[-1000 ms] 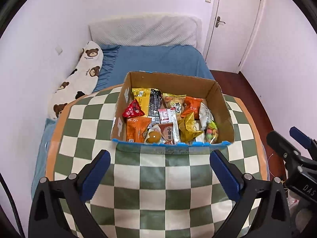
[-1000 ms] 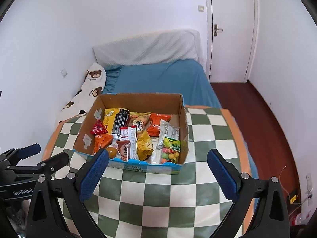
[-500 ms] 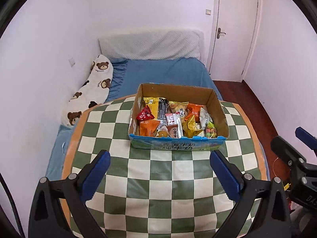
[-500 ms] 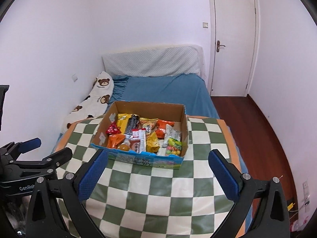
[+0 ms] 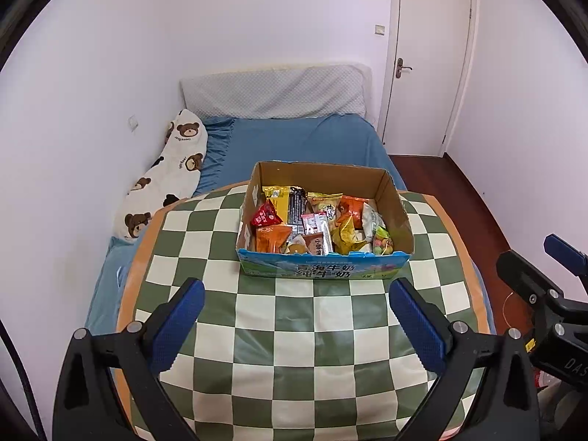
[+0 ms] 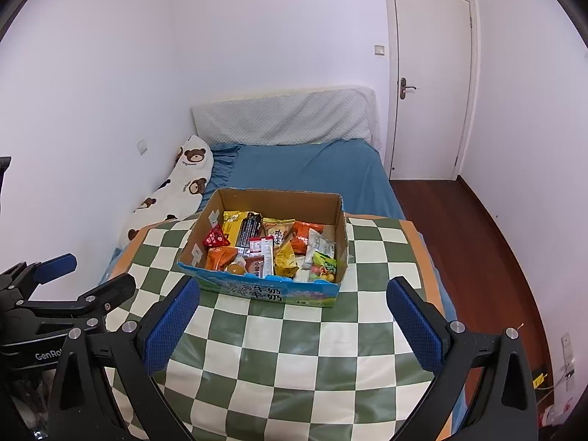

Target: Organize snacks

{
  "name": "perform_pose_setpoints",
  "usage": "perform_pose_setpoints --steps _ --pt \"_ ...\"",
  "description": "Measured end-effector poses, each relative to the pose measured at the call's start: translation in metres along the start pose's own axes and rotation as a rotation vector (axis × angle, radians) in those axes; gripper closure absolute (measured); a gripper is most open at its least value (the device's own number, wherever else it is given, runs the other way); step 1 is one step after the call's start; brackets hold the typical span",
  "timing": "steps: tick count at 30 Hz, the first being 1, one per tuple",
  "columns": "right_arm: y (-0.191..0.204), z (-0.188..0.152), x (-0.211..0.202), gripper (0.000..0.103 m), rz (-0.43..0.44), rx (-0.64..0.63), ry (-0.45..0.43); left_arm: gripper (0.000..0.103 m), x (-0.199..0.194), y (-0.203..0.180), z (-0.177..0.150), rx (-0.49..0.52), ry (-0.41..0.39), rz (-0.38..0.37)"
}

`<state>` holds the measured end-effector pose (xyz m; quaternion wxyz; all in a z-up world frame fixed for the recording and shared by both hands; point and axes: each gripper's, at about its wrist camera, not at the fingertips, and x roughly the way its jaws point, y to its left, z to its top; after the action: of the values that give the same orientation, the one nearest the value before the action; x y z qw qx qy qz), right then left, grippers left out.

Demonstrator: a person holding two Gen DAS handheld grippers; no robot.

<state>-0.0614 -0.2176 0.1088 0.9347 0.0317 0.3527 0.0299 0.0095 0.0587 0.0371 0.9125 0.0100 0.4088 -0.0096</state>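
An open cardboard box (image 5: 398, 217) with a blue printed front stands at the far side of a green-and-cream checkered table (image 5: 294, 338). It also shows in the right wrist view (image 6: 341, 235). Several snack packets fill it, among them a red packet (image 5: 265, 215), an orange packet (image 5: 272, 238) and a bag of coloured candies (image 5: 382, 240). My left gripper (image 5: 296, 316) is open and empty, well short of the box. My right gripper (image 6: 294, 316) is open and empty, also short of the box. Each gripper shows at the edge of the other's view.
A bed with a blue sheet (image 5: 301, 143) lies behind the table, with a bear-print pillow (image 5: 165, 172) along the left wall. A white door (image 5: 426, 58) and dark wooden floor (image 6: 477, 242) are at the right. The table's orange rim (image 6: 422, 242) borders the cloth.
Both grippers have drawn back and risen from the box. The box now looks smaller and farther, and more of the table shows in front of it. Both stay open.
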Motion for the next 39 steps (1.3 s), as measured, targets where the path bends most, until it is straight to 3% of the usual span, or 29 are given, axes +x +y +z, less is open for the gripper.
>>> perform_pose_setpoints --steps 25,39 --pt "-0.022 0.013 0.119 0.000 -0.105 0.047 0.069 0.000 0.099 0.008 0.037 -0.010 0.012 0.106" --pt "-0.017 0.022 0.139 0.000 -0.120 0.023 0.074 0.000 0.112 0.006 0.042 -0.005 0.022 0.098"
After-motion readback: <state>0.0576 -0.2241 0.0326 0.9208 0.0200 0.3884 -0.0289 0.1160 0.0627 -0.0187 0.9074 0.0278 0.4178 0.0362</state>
